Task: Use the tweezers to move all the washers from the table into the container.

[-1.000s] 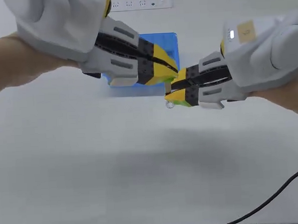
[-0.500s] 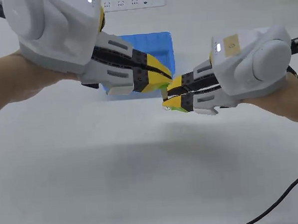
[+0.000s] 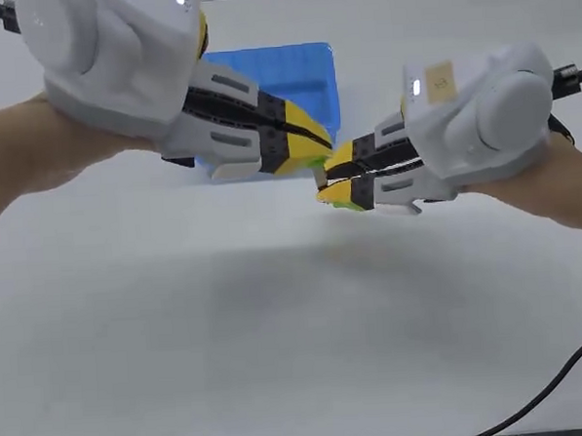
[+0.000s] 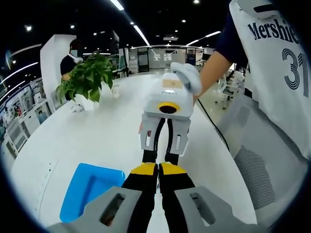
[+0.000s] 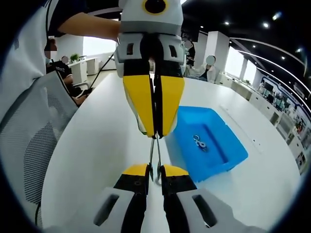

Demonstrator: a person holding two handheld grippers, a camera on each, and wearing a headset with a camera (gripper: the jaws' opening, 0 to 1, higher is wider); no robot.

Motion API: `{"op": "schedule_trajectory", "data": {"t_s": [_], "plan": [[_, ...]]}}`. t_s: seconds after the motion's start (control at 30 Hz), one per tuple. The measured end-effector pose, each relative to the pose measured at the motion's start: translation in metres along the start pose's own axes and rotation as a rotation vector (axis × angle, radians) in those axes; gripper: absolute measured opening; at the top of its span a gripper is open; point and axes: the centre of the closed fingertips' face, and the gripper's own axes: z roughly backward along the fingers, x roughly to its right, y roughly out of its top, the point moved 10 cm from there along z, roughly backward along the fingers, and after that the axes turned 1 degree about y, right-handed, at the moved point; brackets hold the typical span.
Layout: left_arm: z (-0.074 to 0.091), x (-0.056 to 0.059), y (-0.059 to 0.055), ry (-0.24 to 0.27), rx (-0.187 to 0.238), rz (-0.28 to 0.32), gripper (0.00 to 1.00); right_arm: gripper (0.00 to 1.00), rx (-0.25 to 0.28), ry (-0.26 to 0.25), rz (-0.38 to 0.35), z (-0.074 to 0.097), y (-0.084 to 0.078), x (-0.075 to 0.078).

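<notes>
The thin metal tweezers span the gap between both grippers, which meet tip to tip. My left gripper comes in from the upper left with its yellow jaws pressed together on one end of the tweezers; in the right gripper view the left gripper hangs from the top. My right gripper faces it from the right, and its jaws pinch the other end. The blue container sits just behind the tips, and a few washers lie inside it. I cannot make out a washer in the tweezers.
A black cable crosses the white table at the front right. A potted plant stands far back on the table. A mesh chair is beside the table's edge.
Both grippers have stayed tip to tip and risen slightly toward the container. A small washer seen on the table under the right jaws earlier is now hidden.
</notes>
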Motion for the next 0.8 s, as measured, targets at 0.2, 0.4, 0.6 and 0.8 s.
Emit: {"op": "schedule_trajectory", "data": {"t_s": [0.2, 0.4, 0.6, 0.8], "plan": [[-0.0033, -0.0024, -0.0031, -0.001, -0.007, 0.003, 0.05, 0.11, 0.000, 0.004, -0.018, -0.0053, -0.0049, 0.0068], [-0.0054, -0.0053, -0.0052, -0.005, -0.001, 0.006, 0.05, 0.11, 0.005, 0.002, -0.032, -0.0049, -0.0069, 0.0050], [-0.0069, -0.0051, -0.0041, -0.015, 0.007, 0.015, 0.05, 0.11, 0.000, -0.001, -0.032, -0.0053, -0.0076, 0.0037], [-0.0067, -0.0055, -0.0043, -0.017, 0.009, 0.018, 0.05, 0.10, -0.016, -0.004, -0.033, -0.0066, -0.0092, 0.0024]]}}
